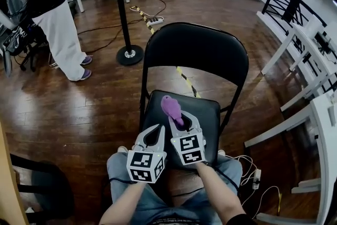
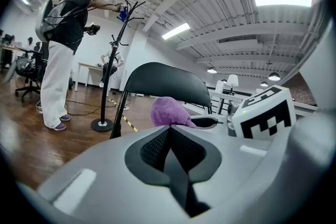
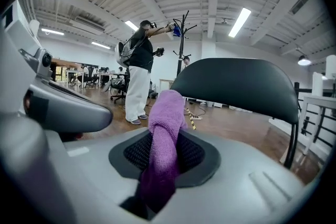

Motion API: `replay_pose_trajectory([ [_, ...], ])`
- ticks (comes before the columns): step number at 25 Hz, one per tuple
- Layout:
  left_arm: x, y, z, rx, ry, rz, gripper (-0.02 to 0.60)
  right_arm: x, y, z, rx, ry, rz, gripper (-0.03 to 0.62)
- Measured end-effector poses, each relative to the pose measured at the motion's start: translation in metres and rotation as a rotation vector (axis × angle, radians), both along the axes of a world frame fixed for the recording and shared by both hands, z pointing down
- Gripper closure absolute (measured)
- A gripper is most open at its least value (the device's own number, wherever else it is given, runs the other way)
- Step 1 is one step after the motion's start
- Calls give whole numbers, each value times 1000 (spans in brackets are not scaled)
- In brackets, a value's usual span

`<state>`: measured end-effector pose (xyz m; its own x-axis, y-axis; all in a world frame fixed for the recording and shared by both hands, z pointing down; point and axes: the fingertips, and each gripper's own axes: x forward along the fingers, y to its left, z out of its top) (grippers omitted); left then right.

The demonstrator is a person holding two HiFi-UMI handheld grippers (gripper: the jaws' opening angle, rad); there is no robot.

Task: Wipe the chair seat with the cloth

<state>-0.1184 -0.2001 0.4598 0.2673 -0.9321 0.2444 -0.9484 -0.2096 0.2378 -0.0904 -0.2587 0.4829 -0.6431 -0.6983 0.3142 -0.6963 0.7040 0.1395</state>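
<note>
Centrally in the frame, the right claw (image 1: 181,123) pinches the purple cloth (image 1: 170,106) over the black chair seat (image 1: 208,116); just left, the left claw (image 1: 154,131) has its jaws pressed together.

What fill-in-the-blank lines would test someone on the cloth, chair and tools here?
1. The right tool is shut on a ___ cloth.
2. The left tool is shut and holds ___.
3. Both tools are above the ___ of the black chair, not its backrest.
Missing words: purple; nothing; seat.
</note>
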Motion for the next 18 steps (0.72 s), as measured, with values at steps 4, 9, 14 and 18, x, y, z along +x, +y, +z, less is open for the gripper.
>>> replay_pose_trajectory([
  [4, -9, 2, 7, -16, 7, -11, 577, -12, -20, 12, 26, 91, -56, 505],
  [9, -22, -2, 7, -19, 5, -16, 577, -31, -48, 26, 47, 195, -124, 505],
  [14, -31, -7, 11, -21, 0, -4, 578, -52, -76, 56, 45, 296, -175, 505],
  [18, -42, -11, 15, -34, 3, -5, 577, -68, -99, 86, 38, 388, -233, 505],
])
